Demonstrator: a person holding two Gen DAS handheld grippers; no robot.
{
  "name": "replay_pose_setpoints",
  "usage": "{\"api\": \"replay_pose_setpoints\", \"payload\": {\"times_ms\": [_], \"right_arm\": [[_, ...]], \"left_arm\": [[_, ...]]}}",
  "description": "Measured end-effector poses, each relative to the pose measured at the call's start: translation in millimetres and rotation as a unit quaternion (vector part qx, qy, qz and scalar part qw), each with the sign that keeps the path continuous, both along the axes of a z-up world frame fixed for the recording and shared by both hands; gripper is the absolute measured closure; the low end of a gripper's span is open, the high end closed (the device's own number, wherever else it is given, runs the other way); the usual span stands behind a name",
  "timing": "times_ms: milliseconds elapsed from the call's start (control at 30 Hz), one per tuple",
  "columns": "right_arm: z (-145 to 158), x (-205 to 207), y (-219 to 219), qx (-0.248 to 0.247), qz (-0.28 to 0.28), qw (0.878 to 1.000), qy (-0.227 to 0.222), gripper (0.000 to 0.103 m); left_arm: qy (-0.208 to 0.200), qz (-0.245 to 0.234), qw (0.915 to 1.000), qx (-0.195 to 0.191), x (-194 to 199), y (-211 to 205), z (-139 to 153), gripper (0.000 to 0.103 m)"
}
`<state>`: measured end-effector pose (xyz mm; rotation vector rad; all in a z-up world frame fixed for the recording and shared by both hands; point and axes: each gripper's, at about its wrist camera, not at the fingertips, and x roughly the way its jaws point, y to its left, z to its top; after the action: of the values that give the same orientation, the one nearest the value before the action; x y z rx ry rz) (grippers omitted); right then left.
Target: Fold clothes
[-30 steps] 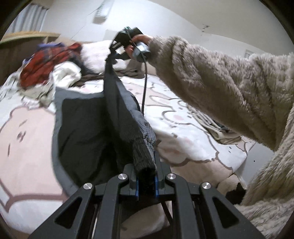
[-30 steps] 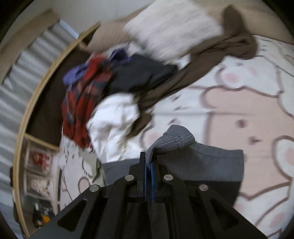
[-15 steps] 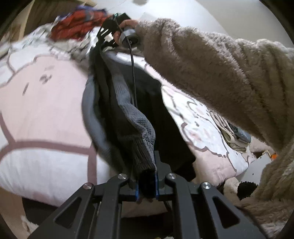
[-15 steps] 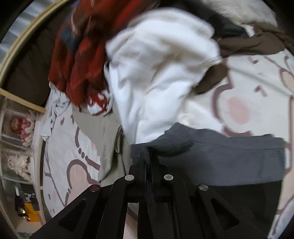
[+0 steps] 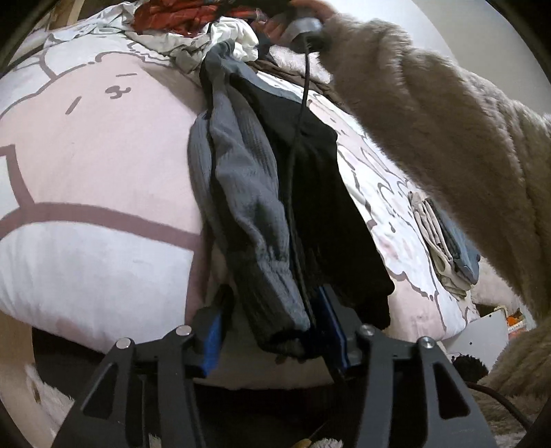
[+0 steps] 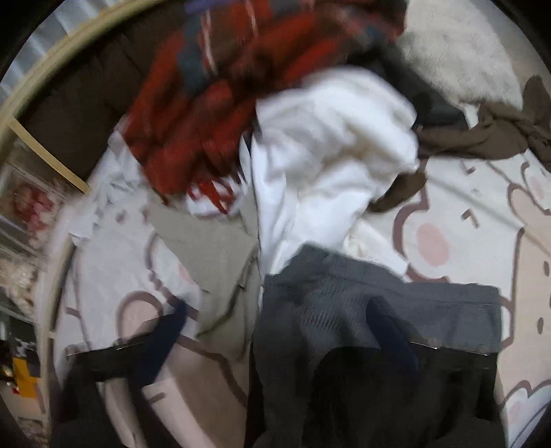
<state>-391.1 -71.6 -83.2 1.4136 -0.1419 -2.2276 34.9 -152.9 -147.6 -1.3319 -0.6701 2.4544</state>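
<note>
Both grippers just let go. Left gripper [image 5: 272,331] now wide, garment [image 5: 248,193] slack btwn its fingers; right gripper [image 6: 282,331] wide too, blurred. Garment lies doubled lengthwise mid-frame on bed [image 5: 86,144] — that fold looks laid; more prob. to follow.

The left claw [image 5: 272,327] is standing with its blue-padded fingers [image 5: 211,339] spread apart. The right claw [image 6: 279,331] is blurring in its own view, its fingers splayed wide. A fuzzy beige sleeve [image 5: 447,138] is stretching across toward a hand [image 5: 303,20] gripping the handle.
</note>
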Motion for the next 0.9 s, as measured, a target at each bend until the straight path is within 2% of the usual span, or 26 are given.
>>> {"api": "replay_pose_setpoints", "payload": {"times_ms": [67, 133, 167, 267, 333, 400, 467, 533, 633, 700, 800, 833, 900], "right_arm": [[17, 8, 13, -0.041, 0.005, 0.999, 0.011, 0.0], [34, 22, 31, -0.118, 0.022, 0.993, 0.005, 0.0], [41, 31, 40, -0.141, 0.032, 0.989, 0.005, 0.0], [54, 66, 64, -0.154, 0.059, 0.986, 0.016, 0.0], [52, 99, 83, -0.134, 0.072, 0.988, 0.036, 0.001], [42, 136, 103, -0.093, 0.084, 0.991, 0.048, 0.016], [30, 169, 121, -0.049, 0.096, 0.993, 0.043, 0.044], [3, 211, 133, -0.002, 0.114, 0.993, 0.026, 0.054], [-33, 269, 134, 0.035, 0.156, 0.987, 0.012, 0.056], [-51, 299, 132, 0.047, 0.176, 0.983, 0.008, 0.056], [-79, 329, 132, 0.07, 0.177, 0.982, 0.009, 0.056], [-87, 333, 134, 0.074, 0.167, 0.983, 0.007, 0.056], [-96, 334, 148, 0.051, 0.133, 0.99, -0.005, 0.056]], "left_arm": [[0.011, 0.009, 0.9999, -0.009, 2, -4, 8, 0.053], [0.022, 0.017, 0.9994, -0.018, 5, -8, 17, 0.053], [0.027, 0.022, 0.9991, -0.023, 6, -11, 21, 0.053], [0.044, 0.035, 0.9978, -0.037, 10, -17, 34, 0.053], [0.054, 0.044, 0.9965, -0.046, 12, -21, 42, 0.053], [0.065, 0.052, 0.995, -0.055, 14, -25, 51, 0.053], [0.076, 0.061, 0.9932, -0.064, 17, -29, 59, 0.053], [0.095, 0.053, 0.9914, -0.072, 8, -25, 69, 0.053], [0.116, 0.005, 0.9905, -0.075, -20, -4, 72, 0.053], [0.114, -0.033, 0.9903, -0.072, -43, 16, 65, 0.053], [0.079, -0.052, 0.99, -0.105, -84, 33, 40, 0.053], [0.055, -0.042, 0.9894, -0.127, -99, 32, 25, 0.053], [0.02, -0.02, 0.9883, -0.15, -116, 18, 3, 0.054]]}}
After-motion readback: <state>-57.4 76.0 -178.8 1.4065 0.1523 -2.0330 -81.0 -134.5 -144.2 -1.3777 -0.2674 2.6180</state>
